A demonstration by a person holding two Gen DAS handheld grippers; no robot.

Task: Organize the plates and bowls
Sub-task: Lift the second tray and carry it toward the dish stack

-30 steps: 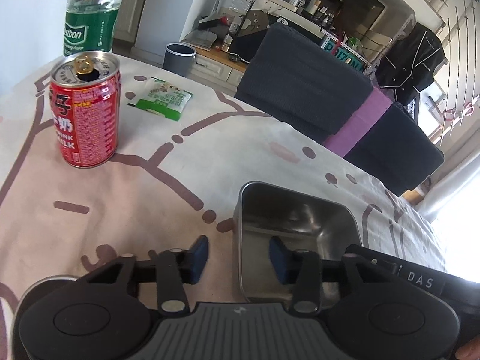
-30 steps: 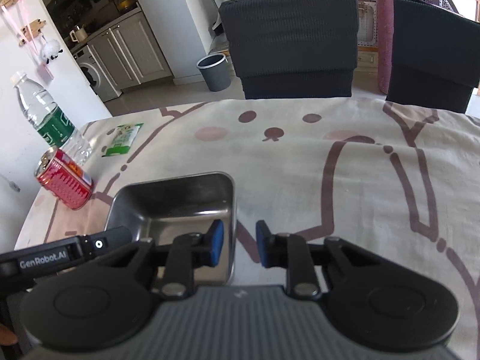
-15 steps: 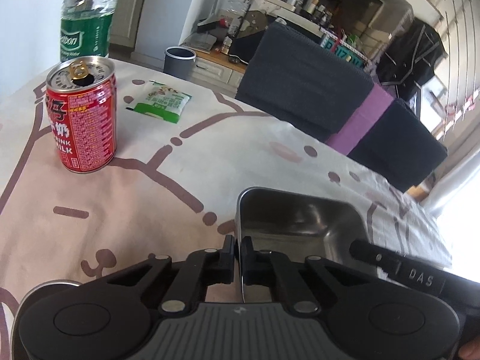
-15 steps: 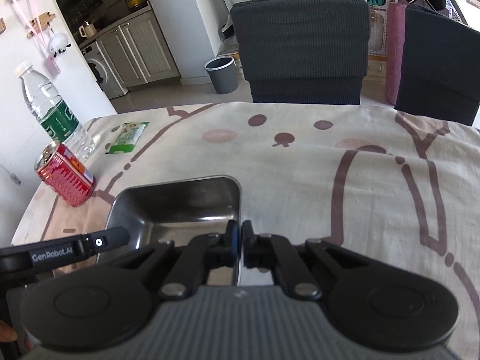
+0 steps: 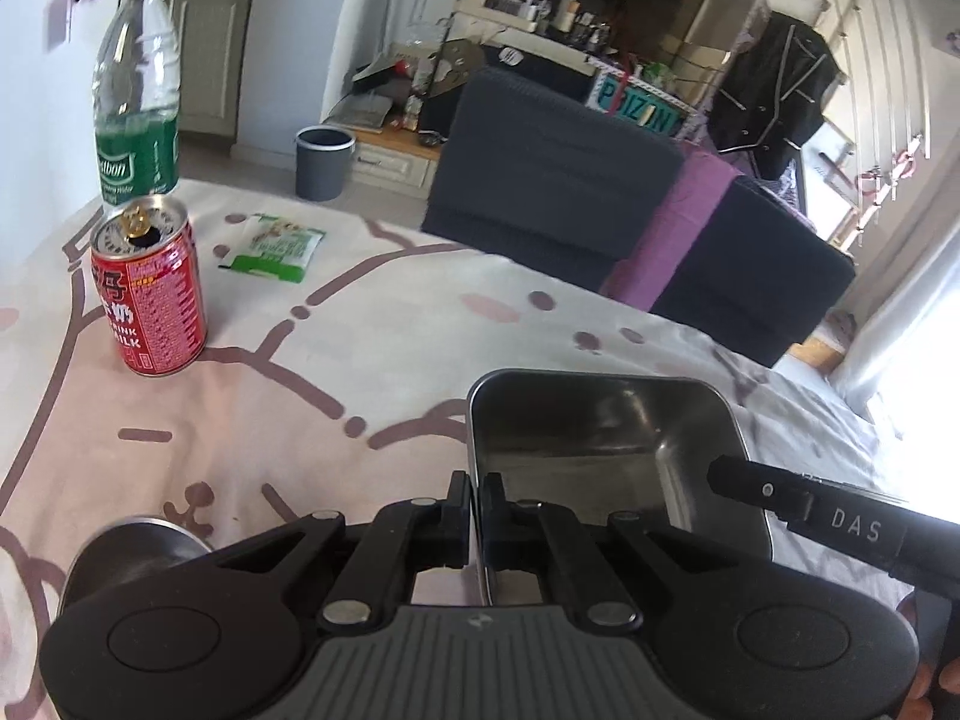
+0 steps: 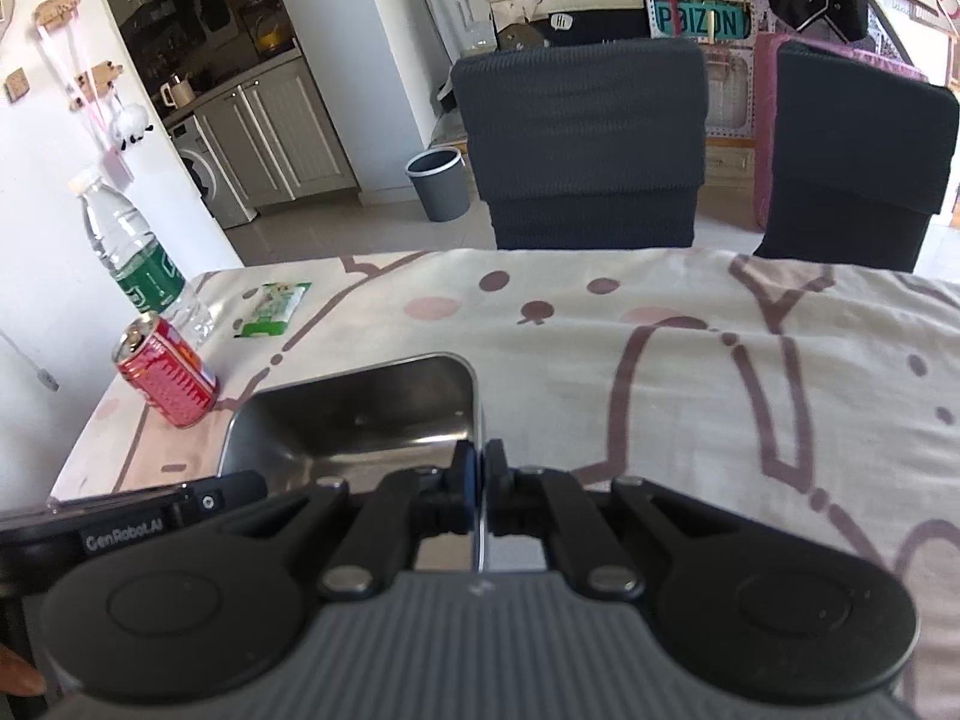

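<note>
Steel tray (image 5: 600, 420) sits near tablecloth's (image 5: 390, 330) near edge, held between both grippers: left gripper (image 5: 478, 504) clamped on its left wall, right gripper (image 6: 480, 474) on right wall. Long axis runs away from fingers.

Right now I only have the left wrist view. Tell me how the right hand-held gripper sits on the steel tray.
Observer: The right hand-held gripper is shut on the right wall of the steel tray, one pad inside, one outside.
Operator: Report what lies right of the tray.
Observer: Only patterned tablecloth shows there.
</note>
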